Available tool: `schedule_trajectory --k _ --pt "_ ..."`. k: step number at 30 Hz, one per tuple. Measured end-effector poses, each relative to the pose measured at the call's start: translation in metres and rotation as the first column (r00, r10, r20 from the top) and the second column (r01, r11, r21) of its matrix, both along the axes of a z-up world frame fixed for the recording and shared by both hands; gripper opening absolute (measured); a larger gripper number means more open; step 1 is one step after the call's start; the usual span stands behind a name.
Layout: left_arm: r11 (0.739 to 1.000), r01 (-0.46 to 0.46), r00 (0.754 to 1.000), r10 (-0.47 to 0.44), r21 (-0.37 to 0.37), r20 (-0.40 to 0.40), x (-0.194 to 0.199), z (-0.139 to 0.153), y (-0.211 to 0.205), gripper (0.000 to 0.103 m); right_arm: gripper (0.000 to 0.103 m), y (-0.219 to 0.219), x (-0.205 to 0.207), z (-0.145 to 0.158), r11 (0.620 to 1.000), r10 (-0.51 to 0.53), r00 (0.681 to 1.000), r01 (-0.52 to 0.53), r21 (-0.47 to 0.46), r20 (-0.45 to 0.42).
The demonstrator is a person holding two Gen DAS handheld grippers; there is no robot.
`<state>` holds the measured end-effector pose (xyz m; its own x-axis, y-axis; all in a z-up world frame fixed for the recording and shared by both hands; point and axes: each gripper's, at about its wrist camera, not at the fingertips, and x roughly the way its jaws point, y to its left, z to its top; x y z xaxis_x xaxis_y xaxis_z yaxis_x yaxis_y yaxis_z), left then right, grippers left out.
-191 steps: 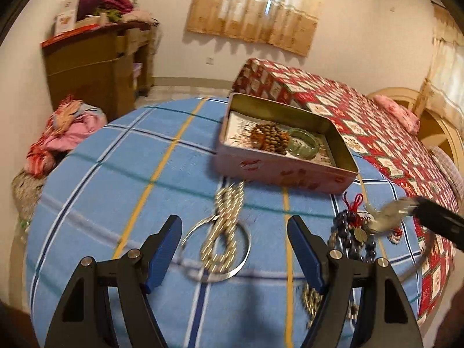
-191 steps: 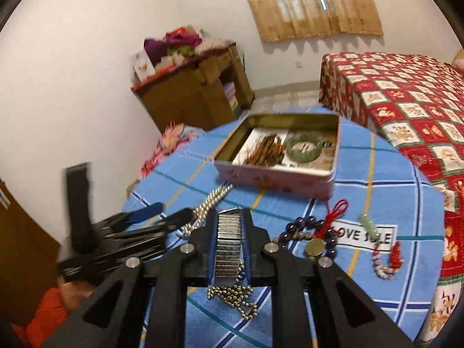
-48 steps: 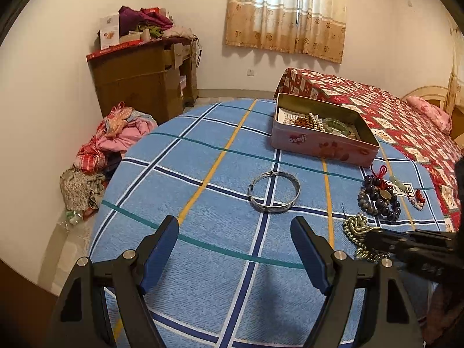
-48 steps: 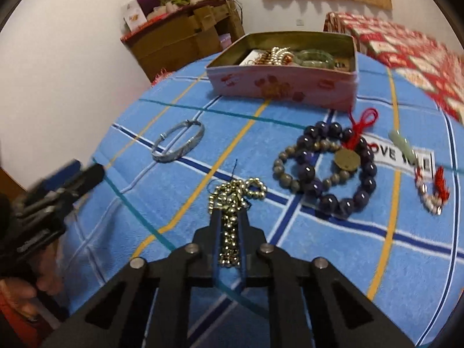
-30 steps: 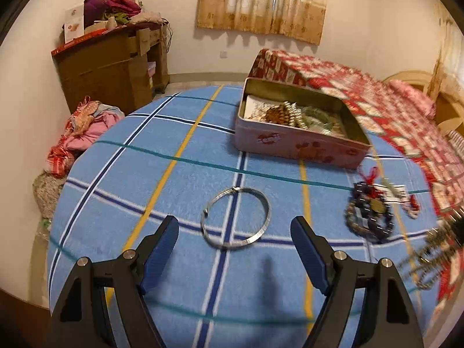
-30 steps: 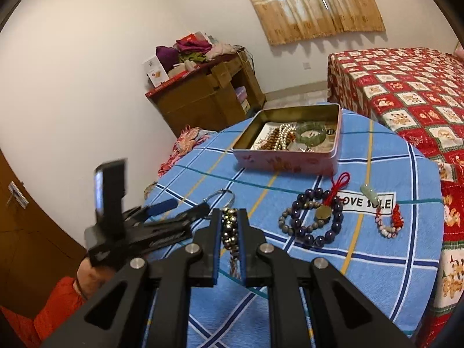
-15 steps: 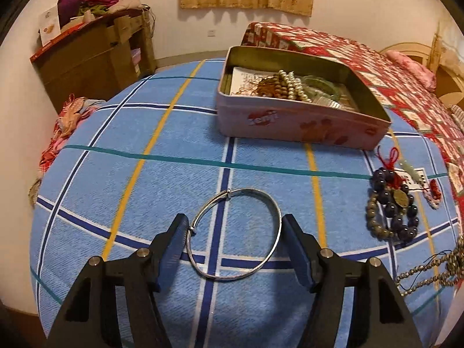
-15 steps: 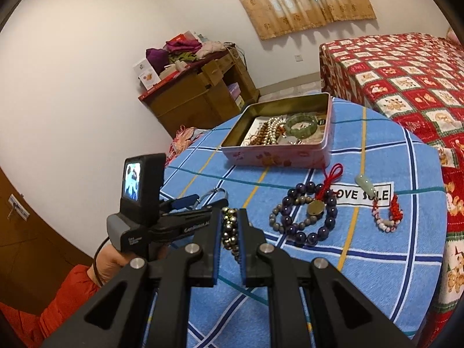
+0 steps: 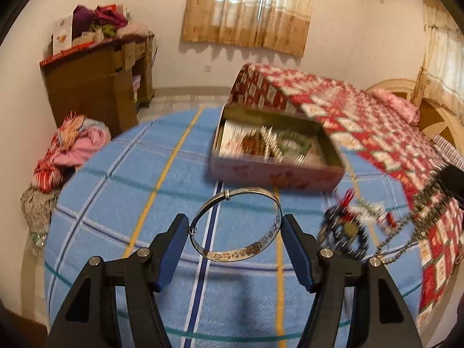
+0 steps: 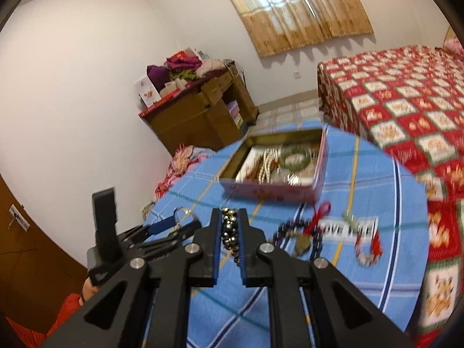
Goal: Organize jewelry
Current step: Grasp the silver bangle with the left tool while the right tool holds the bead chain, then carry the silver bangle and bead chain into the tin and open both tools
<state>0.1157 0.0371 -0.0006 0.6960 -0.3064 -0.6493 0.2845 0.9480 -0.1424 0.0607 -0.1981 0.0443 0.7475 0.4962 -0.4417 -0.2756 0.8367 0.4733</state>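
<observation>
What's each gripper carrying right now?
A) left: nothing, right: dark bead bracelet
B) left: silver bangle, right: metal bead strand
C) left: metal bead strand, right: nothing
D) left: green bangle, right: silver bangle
B: the silver bangle sits clamped between the left gripper pads, lifted off the blue tablecloth, and the right gripper is pinched shut on the metal bead strand.

A round table (image 9: 121, 191) in blue plaid bears a tin (image 9: 272, 174) and bead bracelets (image 10: 301, 239).

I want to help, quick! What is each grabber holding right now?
Left gripper: closed on the silver bangle, lifted off the table.
Right gripper: shut on the metal bead chain.
</observation>
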Motion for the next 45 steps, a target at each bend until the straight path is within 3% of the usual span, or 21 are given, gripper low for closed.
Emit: schedule_trajectory --k 6,10,15,21,24,31,45 --pt "0.999 0.025 0.996 -0.022 -0.025 0.091 0.029 0.038 -0.014 0.066 0.013 -0.012 0.045 0.045 0.999 0.001 0.995 -0.005 0.042 0.098" --pt "0.999 0.029 0.992 -0.027 -0.02 0.12 0.057 0.045 -0.028 0.066 0.013 -0.018 0.09 0.05 0.996 -0.015 0.994 0.006 0.084 0.107" --pt "0.999 0.032 0.991 -0.03 -0.018 0.127 0.097 0.037 -0.043 0.066 0.013 -0.014 0.138 0.024 0.996 -0.054 0.997 0.049 0.079 0.06" --pt "0.999 0.031 0.996 -0.034 0.032 0.087 0.14 0.003 -0.07 0.066 0.013 -0.01 0.179 -0.027 0.996 -0.07 0.997 0.072 0.043 -0.042" --pt "0.999 0.035 0.998 -0.036 0.023 0.049 0.153 -0.012 -0.072 0.066 0.013 -0.012 0.185 -0.042 0.996 -0.078 0.994 0.081 0.037 -0.075" --pt "0.999 0.024 0.998 -0.026 0.046 0.049 0.159 -0.022 -0.077 0.066 0.013 -0.012 0.188 -0.055 0.995 -0.088 0.992 0.092 0.037 -0.093" --pt "0.989 -0.019 0.997 0.008 0.145 0.073 0.165 -0.04 -0.087 0.066 0.013 -0.009 0.181 -0.061 0.982 -0.184 0.983 0.184 -0.052 -0.008"
